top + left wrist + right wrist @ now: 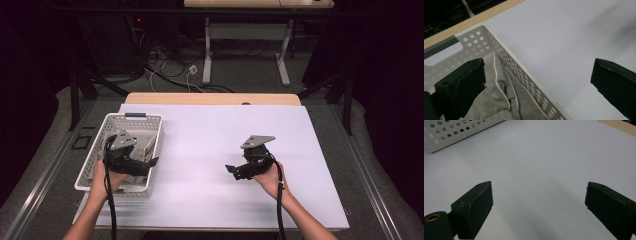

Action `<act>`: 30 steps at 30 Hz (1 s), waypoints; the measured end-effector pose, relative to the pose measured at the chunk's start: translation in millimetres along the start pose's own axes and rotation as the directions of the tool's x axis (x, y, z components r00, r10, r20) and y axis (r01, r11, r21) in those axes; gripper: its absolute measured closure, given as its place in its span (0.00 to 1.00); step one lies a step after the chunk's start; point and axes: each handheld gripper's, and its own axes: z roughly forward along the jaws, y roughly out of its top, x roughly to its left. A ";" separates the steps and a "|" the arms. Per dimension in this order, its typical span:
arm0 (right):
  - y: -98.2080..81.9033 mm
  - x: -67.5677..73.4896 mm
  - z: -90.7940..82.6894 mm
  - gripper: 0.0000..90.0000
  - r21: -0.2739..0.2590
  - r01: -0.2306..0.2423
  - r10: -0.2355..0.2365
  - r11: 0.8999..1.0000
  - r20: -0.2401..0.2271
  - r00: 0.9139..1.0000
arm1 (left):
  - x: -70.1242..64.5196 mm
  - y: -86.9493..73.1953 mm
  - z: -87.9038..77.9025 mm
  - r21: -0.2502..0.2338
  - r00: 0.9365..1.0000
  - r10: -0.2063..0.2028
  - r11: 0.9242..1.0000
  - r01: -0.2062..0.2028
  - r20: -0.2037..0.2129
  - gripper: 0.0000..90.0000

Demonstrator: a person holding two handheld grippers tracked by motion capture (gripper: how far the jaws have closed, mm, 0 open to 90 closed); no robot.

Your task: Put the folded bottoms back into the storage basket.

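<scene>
Crumpled grey garment [499, 100] fills white perforated basket [529, 82].

Grey garment [499, 100] cut off below; perhaps hoodie.

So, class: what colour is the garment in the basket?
Grey garment with pale piping, clearest in the left gripper view.

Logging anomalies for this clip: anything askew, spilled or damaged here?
Nothing stands out. The grey garment lies bunched inside the white basket, none spilling over the rim; both grippers are open.
</scene>
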 end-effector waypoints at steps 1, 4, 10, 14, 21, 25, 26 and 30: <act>-1.6 -0.1 -2.1 0.08 0.000 0.002 -0.002 1.000 0.005 1.000 | -1.9 -1.0 -0.4 0.001 1.000 0.002 1.000 -0.002 -0.001 0.00; -6.0 -0.9 -9.3 0.08 -0.004 0.000 0.001 1.000 0.016 1.000 | -6.6 -3.7 -2.5 -0.001 1.000 0.015 1.000 -0.015 0.003 0.00; -15.3 -2.2 -22.6 0.08 -0.006 -0.007 0.007 1.000 0.038 0.999 | -15.4 -9.2 -6.8 -0.005 0.999 0.032 0.999 -0.032 0.002 0.00; -21.3 -2.8 -30.9 0.08 -0.002 -0.002 0.002 1.000 0.051 0.999 | -21.1 -13.2 -7.0 0.006 0.999 0.047 0.999 -0.047 0.002 0.00; -32.6 -2.4 -41.8 0.08 -0.003 0.017 -0.016 1.000 0.065 0.998 | -27.7 -21.1 -10.3 0.021 0.998 0.065 0.998 -0.065 0.005 0.00; -39.5 -2.2 -46.5 0.08 -0.011 0.011 -0.010 1.000 0.068 0.998 | -31.3 -27.0 -12.8 0.023 0.998 0.067 0.998 -0.067 0.000 0.00; -41.4 -1.8 -47.7 0.08 -0.012 0.008 -0.007 1.000 0.066 0.998 | -31.9 -28.7 -13.4 0.024 0.998 0.066 0.998 -0.066 -0.001 0.00; -48.6 -0.3 -53.3 0.08 -0.019 0.017 -0.016 1.000 0.067 0.998 | -34.2 -34.2 -14.6 0.038 0.997 0.071 0.997 -0.071 -0.004 0.00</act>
